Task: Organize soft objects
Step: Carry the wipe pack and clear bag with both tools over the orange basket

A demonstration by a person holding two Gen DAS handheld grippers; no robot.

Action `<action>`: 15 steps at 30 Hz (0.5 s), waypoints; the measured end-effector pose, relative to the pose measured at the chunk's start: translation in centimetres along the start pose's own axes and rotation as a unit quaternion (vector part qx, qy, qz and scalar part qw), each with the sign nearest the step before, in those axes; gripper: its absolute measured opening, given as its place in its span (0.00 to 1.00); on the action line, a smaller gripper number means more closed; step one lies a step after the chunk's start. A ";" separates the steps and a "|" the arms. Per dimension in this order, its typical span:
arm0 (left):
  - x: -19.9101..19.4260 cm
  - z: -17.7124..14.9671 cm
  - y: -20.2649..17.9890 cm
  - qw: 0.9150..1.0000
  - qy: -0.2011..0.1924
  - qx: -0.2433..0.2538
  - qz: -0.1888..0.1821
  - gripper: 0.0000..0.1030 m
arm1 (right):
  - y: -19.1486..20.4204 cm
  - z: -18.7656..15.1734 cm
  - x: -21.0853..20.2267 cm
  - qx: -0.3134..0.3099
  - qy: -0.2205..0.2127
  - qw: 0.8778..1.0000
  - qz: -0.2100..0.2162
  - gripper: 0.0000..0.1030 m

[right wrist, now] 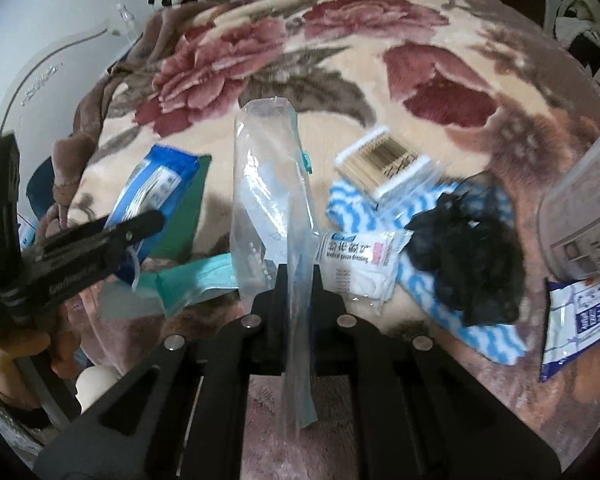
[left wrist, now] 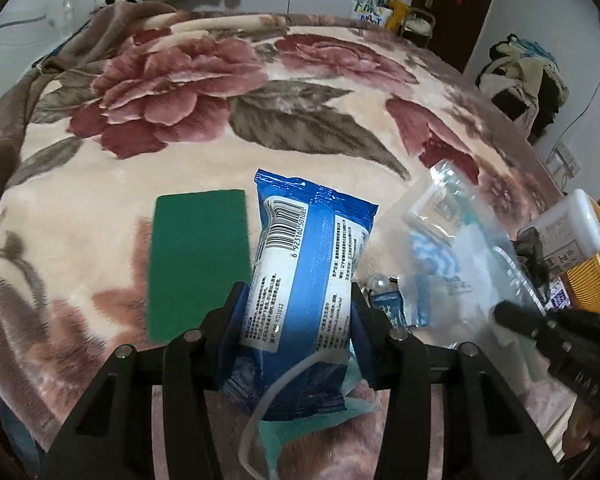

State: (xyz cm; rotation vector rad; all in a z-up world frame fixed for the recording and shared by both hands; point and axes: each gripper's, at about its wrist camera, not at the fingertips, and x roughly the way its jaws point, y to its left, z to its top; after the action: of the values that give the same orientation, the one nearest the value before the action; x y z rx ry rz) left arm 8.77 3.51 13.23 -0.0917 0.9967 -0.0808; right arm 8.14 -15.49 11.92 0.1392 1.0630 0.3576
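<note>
— While my left gripper [left wrist: 296, 300] clamps the wipes [left wrist: 304, 280] above the blanket [left wrist: 180, 80], where's the bag [right wrist: 272, 200]?
— Pinched upright in my right gripper [right wrist: 298, 280]. I'd hold its mouth open and feed the wipes in slowly.

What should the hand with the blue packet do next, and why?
Probably carry the blue wet-wipe packet toward the clear zip bag, since the left gripper is clamped on the packet and the right gripper pinches the bag upright. I cannot tell whether the bag's mouth is open.
</note>
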 end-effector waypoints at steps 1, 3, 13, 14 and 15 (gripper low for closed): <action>-0.4 -0.2 0.0 1.000 -0.001 -0.002 0.001 0.48 | -0.1 0.0 -0.6 0.001 -0.005 1.000 -0.001 0.07; -1.5 -0.4 0.1 1.000 -0.008 -0.006 0.005 0.48 | -0.3 0.0 -1.6 0.005 -0.014 1.000 -0.005 0.07; -6.2 0.7 -0.3 0.997 -0.060 -0.036 -0.026 0.48 | -1.4 -0.5 -4.6 0.028 -0.032 0.999 0.014 0.07; -6.3 0.7 -0.5 0.997 -0.063 -0.038 -0.030 0.48 | -1.0 -0.8 -4.4 0.028 -0.028 0.999 0.026 0.07; -6.3 0.6 -0.6 0.997 -0.065 -0.039 -0.035 0.48 | -0.6 -1.1 -4.2 0.022 -0.022 0.999 0.039 0.07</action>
State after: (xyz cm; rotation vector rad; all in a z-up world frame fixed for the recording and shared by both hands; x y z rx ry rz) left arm 5.87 3.61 18.94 -0.2014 0.8668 -0.0994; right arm 5.46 -17.60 14.72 0.2281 1.0237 0.4005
